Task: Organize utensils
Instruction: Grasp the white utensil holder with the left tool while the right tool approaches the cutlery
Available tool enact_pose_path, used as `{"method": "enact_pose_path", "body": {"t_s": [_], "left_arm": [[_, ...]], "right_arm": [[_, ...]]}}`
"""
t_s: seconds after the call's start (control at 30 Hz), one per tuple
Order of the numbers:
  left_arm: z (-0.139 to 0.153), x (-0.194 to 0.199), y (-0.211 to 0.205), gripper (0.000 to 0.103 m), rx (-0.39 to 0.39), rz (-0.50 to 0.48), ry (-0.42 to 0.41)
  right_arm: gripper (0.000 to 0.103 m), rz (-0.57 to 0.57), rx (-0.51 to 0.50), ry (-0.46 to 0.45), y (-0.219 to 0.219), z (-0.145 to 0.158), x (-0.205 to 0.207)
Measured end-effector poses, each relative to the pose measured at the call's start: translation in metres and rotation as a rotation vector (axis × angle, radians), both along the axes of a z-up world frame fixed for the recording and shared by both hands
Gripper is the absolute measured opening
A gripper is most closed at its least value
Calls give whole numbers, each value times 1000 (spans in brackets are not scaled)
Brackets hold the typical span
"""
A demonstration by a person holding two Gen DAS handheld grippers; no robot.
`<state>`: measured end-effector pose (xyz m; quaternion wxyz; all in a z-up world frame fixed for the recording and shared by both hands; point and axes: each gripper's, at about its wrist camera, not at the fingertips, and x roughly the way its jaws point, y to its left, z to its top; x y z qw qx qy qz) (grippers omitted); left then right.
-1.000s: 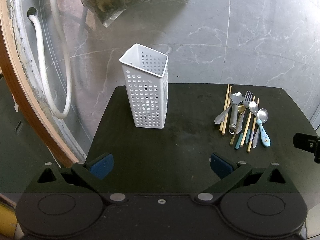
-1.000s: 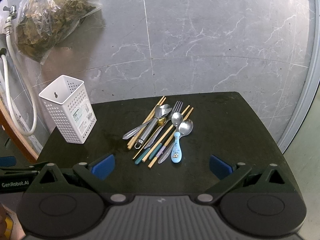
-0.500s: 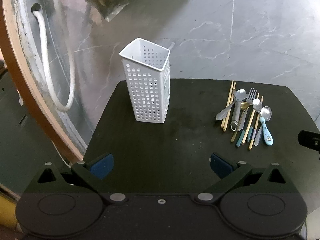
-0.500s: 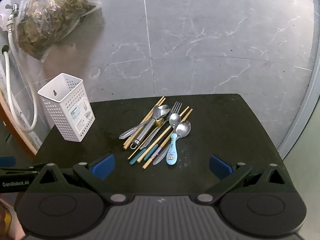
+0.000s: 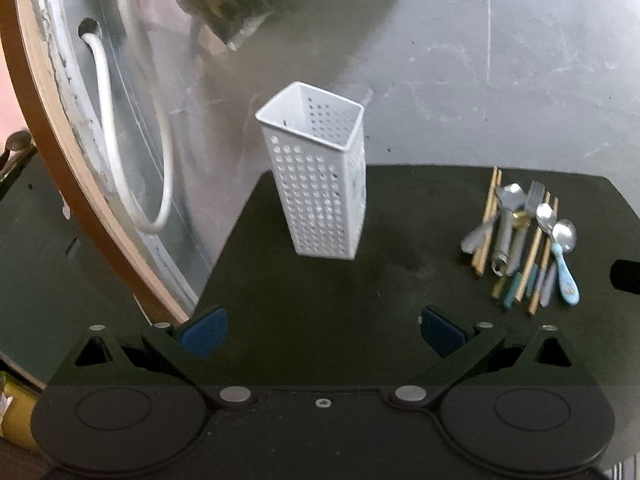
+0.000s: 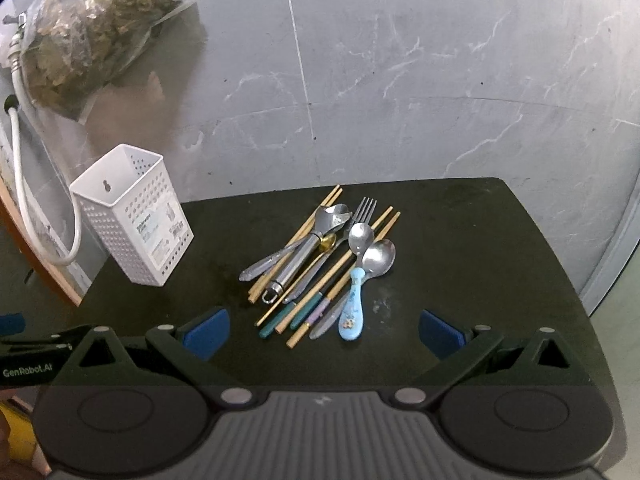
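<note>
I have both tools hovering over the near edge of the black worktop (image 6: 480, 240). My left hand-held gripper (image 5: 322, 330) is spread wide with nothing between its blue pads (image 5: 204, 330), and it faces the white perforated utensil holder (image 5: 320, 184), which stands upright toward the worktop's far left side. My right hand-held gripper (image 6: 322, 330) is equally wide apart and holds nothing. Just ahead of it lies the pile of utensils (image 6: 320, 264), well apart from the holder: wooden chopsticks (image 6: 384, 226), a fork (image 6: 366, 206), two metal spoons, a steel-handled tool (image 6: 298, 264) and a blue-handled spoon (image 6: 352, 308), all overlapping and fanned diagonally. Beyond the worktop I see grey marble floor (image 6: 440, 80), a clear bag of dried leaves (image 6: 92, 28) and a white hose (image 5: 108, 128) at the left.
</note>
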<state>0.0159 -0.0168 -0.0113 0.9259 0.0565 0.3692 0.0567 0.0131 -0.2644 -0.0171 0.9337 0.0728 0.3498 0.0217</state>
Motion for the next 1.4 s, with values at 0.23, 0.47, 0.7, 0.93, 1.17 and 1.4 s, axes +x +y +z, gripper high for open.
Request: {"method": "enact_pose_path", "body": {"t_s": [0.23, 0.47, 0.7, 0.93, 1.17, 1.4], "left_arm": [[-12, 48, 25, 102, 64, 14, -113], [-37, 100, 41, 102, 84, -79, -179], [-51, 128, 29, 102, 102, -162, -225], [-63, 147, 22, 102, 126, -105, -259], [-70, 151, 26, 99, 151, -125, -299], [-73, 152, 34, 85, 133, -187, -321]], "right_arm": [[103, -73, 12, 28, 12, -7, 25], [103, -149, -27, 37, 33, -9, 43], [103, -206, -50, 72, 40, -14, 52], [103, -194, -59, 100, 35, -26, 63], [100, -146, -60, 83, 26, -38, 87], [88, -62, 7, 60, 16, -44, 117]]}}
